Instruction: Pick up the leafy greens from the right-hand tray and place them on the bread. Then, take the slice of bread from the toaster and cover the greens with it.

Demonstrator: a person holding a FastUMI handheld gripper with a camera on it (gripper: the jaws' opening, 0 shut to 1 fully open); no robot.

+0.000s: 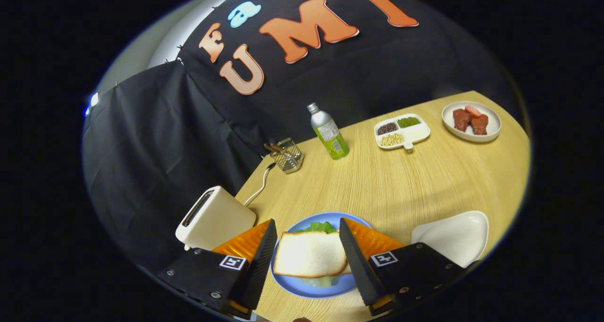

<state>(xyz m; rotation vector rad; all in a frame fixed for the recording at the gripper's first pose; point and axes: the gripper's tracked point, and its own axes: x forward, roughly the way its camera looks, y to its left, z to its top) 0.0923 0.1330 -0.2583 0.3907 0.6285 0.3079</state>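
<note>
On the bench [387, 185], going left to right, stand one toaster [214, 218], one small wire basket [288, 156] and one bottle [329, 132], then one divided dish [402, 131] with three fillings and one plate [472, 121] of meat pieces. Nearer, one blue plate [302, 286] carries one slice of bread [310, 254] lying on the leafy greens [318, 227], with one bare white tray [453, 237] to its right. The gripper [306, 234] hangs spread wide and released, the slice between its fingers without touching them.
</note>
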